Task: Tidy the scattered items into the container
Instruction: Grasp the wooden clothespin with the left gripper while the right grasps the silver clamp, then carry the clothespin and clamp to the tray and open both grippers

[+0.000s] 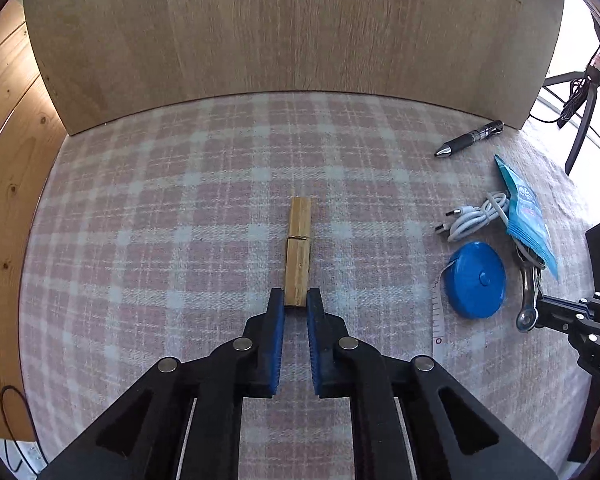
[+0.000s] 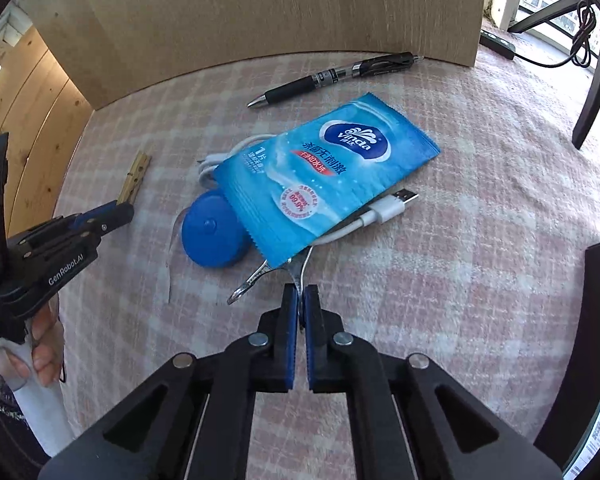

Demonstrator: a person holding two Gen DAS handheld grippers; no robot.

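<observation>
plaid cloth (image 1: 160,208), wood board (image 1: 284,28) — chair leg (image 2: 592,92)

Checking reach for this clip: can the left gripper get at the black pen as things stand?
Probably not right away. The left gripper is shut on the wooden clothespin, so its jaws are occupied. The black pen lies uncovered by the wooden board, with bare cloth between.

Wide bare plaid cloth (image 1: 148,208) left of the clothespin (image 1: 298,252), easy pass there. Wood back panel (image 1: 292,32) walls off the far side. Right side crowded: pen (image 2: 332,74), wipe packet (image 2: 328,172) over the white USB cable (image 2: 384,210), blue tape measure (image 2: 212,232), metal clip (image 2: 268,272) all bunched close. Black container (image 2: 588,340) blocks far right.
</observation>
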